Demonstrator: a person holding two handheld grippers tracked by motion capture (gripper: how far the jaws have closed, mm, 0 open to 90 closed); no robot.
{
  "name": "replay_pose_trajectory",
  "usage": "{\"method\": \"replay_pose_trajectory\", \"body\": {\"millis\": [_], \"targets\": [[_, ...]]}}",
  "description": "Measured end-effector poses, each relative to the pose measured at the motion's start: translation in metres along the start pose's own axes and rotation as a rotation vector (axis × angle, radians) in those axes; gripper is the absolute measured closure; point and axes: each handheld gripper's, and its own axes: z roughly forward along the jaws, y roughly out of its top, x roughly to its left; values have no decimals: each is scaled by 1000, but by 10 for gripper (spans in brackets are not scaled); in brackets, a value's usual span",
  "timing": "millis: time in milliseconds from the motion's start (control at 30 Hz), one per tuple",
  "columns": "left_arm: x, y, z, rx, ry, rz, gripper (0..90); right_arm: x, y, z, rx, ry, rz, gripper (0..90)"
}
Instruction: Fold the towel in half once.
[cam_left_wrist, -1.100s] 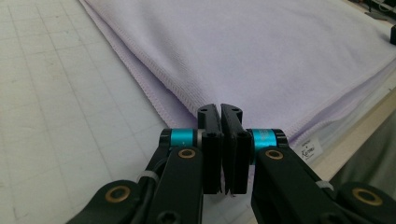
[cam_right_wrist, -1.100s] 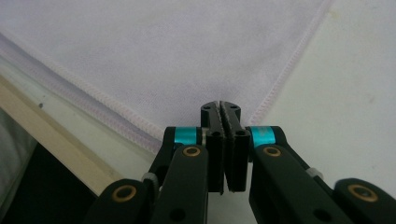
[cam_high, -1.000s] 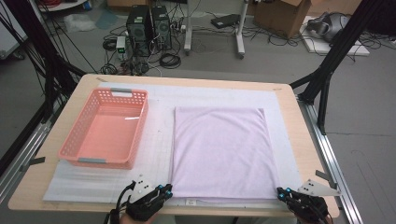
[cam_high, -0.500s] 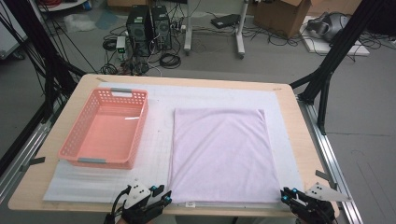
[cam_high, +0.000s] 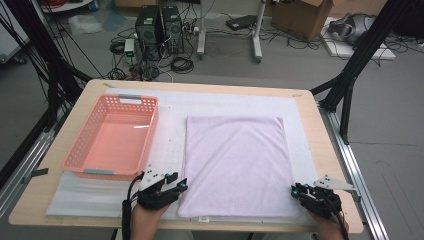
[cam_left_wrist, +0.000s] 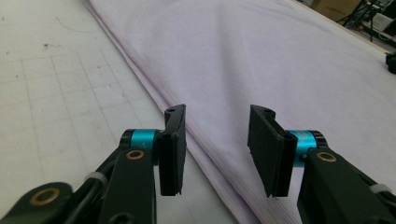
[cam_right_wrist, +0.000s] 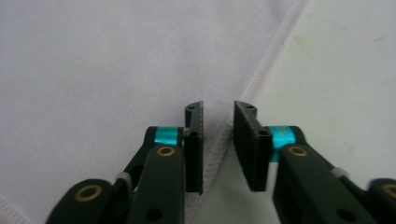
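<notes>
While the folded lilac cloth (cam_high: 235, 165) lies flat on the white padded mat (cam_high: 170, 125) at the middle of the table (cam_high: 320, 150), both pairs of tongs are seen drawn in to its near corners, having been shifted from a second ago, when they stood lower at the near edge. The left gripper (cam_high: 172, 189) is now placed just beside the cloth's near left corner; its jaws, pressed together a second earlier, have been opened to a moderate gap, and in the left gripper view the stacked left edge of the cloth (cam_left_wrist: 261, 79) runs between them with nothing gripped by the left gripper (cam_left_wrist: 215, 149). The right gripper (cam_high: 299, 191) is held at the near right corner; its jaws have just been narrowing to a slim gap, and in the right gripper view the stitched hem (cam_right_wrist: 261, 70) passes between the pads of the right gripper (cam_right_wrist: 218, 144), apparently unclamped. The pink basket (cam_high: 112, 137) stands empty on the left. A two-handed pick-up of the near edge appears to be prepared, probably for a fold.
</notes>
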Motion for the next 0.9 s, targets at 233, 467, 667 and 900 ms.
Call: {"method": "replay_pose_trajectory", "body": {"millis": [233,467,667,900], "targets": [[14,15,28,44,11,6,602,-3,0,-15,54,-9,-18,747],[21,29,57,118,43,31,645,-8,9,-10,-22,-16,-26,654],[19,31,61,158,125,59,866,-10,11,-3,-10,-8,-39,637],[24,29,53,124,90,42,608,-9,11,-4,-20,-19,-45,615]]}}
